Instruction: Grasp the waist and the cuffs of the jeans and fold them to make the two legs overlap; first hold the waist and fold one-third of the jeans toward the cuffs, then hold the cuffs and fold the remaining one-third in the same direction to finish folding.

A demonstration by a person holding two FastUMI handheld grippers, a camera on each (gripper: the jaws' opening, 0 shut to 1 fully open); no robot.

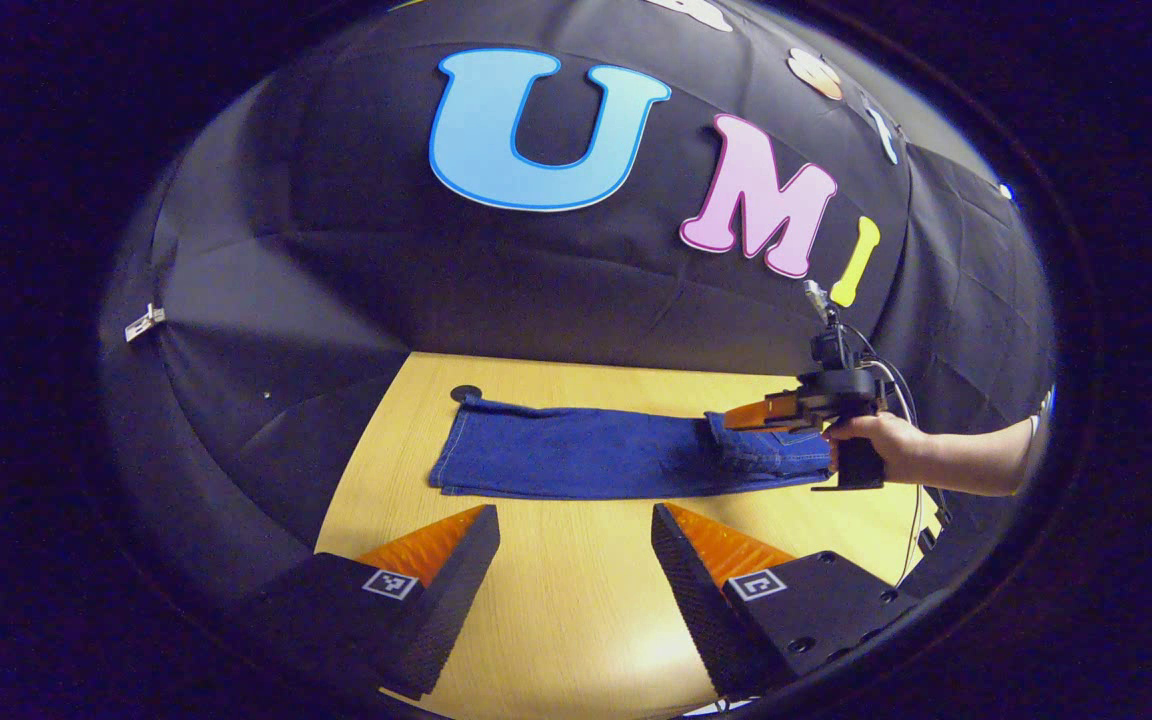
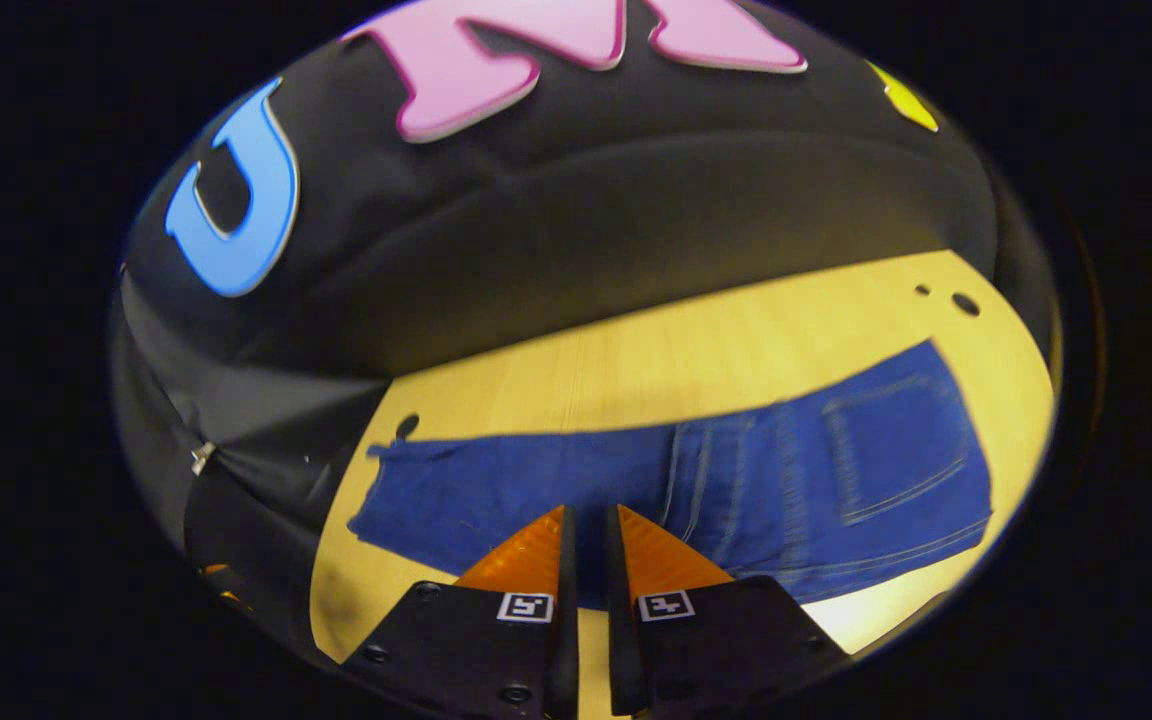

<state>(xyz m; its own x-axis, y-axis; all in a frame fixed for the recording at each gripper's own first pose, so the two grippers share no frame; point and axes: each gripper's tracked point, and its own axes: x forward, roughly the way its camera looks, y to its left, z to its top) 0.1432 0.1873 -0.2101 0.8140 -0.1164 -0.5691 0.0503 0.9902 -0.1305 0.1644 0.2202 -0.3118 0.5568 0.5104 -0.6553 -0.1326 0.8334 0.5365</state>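
- As we look along the left hand-held gripper (image 1: 576,545), its two fingers stand wide apart with nothing between them, poised above the bare wooden surface (image 1: 576,620) just short of the near edge of the jeans (image 1: 576,455).
- Beyond those fingers in the left gripper view, we see the jeans lying flat and lengthwise across the surface, the legs laid one over the other, cuffs toward the left and waist toward the right.
- At the waist end, we find the right hand-held gripper (image 1: 736,418), held by a person's hand (image 1: 871,440); its fingers reach in over the waist, though we cannot tell from here whether they touch the denim.
- Near the cuffs, a small dark round hole (image 1: 465,393) marks the surface by the back edge.
- In the right gripper view, we see that gripper's fingers drawn nearly together, a thin gap left between them and no cloth visibly caught there, over the near edge of the jeans about mid-length.
- To the right of them the back pocket (image 2: 896,445) and seams of the seat face up.
- Farther back, bare surface runs to the black cloth wall (image 1: 536,280) of the booth.
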